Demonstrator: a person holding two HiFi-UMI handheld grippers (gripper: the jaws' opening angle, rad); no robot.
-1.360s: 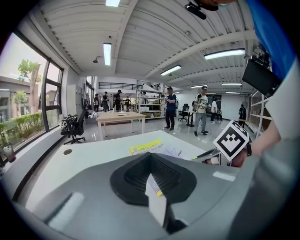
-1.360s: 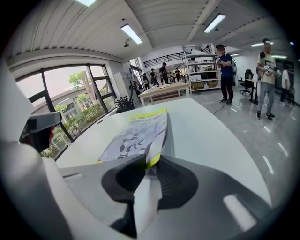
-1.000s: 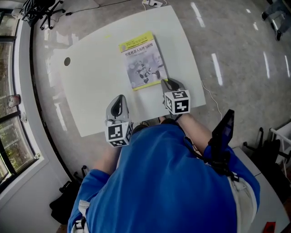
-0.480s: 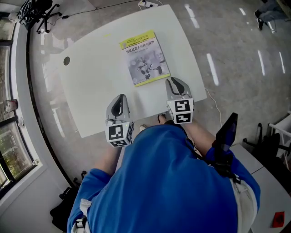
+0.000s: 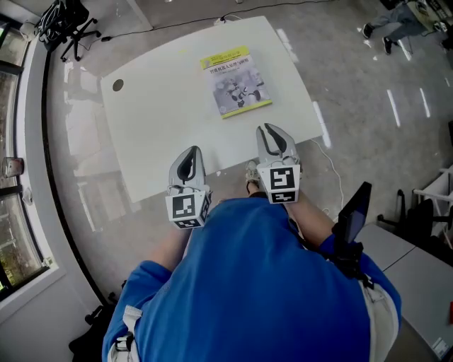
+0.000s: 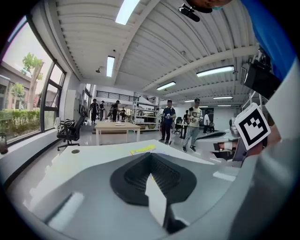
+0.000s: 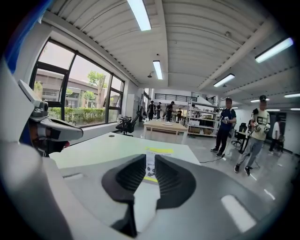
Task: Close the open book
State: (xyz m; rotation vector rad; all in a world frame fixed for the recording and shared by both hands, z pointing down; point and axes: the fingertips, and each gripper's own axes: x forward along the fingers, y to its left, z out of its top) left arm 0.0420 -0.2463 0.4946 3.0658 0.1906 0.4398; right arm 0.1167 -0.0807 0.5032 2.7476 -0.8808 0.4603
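The book [image 5: 236, 82] lies closed, cover up, with a yellow band at its far edge, on the far right part of the white table [image 5: 163, 120]. Both grippers hang near the table's near edge, well short of the book. My left gripper [image 5: 189, 150] has its jaws together and nothing in them; in the left gripper view [image 6: 151, 155] the book's yellow edge [image 6: 143, 149] shows far ahead. My right gripper [image 5: 272, 129] keeps a narrow gap that is closing, and holds nothing. Through that gap in the right gripper view [image 7: 150, 163] I see the book [image 7: 158, 151] on the table.
A dark grommet hole [image 5: 117, 85] sits in the table's far left corner. An office chair [image 5: 67, 18] stands beyond it, and a cable runs past the far edge. Several people [image 7: 226, 124] stand in the hall behind. A black device [image 5: 352, 212] hangs at the person's right side.
Both grippers have drawn back from the book toward the person. The right one has lifted away from the book's near corner. The book has stayed closed in place.
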